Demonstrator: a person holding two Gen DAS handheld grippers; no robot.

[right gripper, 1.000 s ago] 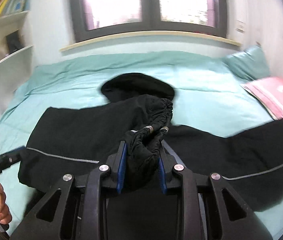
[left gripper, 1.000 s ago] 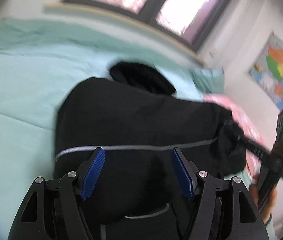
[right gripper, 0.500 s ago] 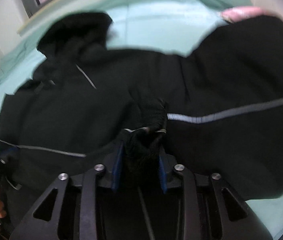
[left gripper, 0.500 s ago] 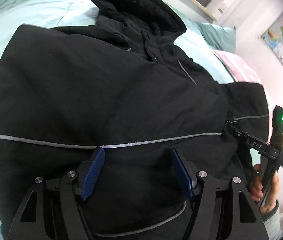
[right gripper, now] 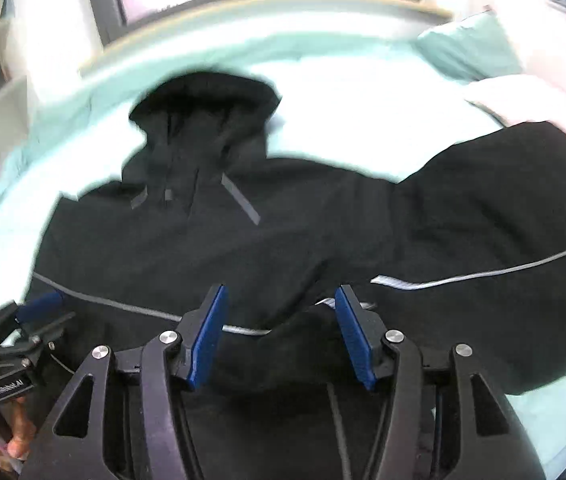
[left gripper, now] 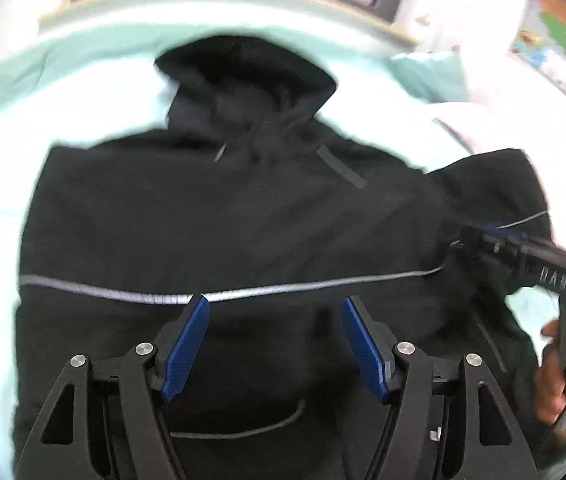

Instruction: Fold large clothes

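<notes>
Right wrist view: black hooded jacket (right gripper: pixel 283 240) lies across teal bed (right gripper: pixel 363 92).

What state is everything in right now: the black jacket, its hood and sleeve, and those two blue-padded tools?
Jacket: spread flat on the bed, front side up.
Hood: lying flat above the collar, toward the window.
Sleeve: folded across the body, its cuff lying between the right tool's pads.
Left gripper: jaws open, nothing held.
Right gripper: jaws opening, pads apart from the cuff.

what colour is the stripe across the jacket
Silvery grey stripe on the black jacket, clearest in the left wrist view.
</notes>
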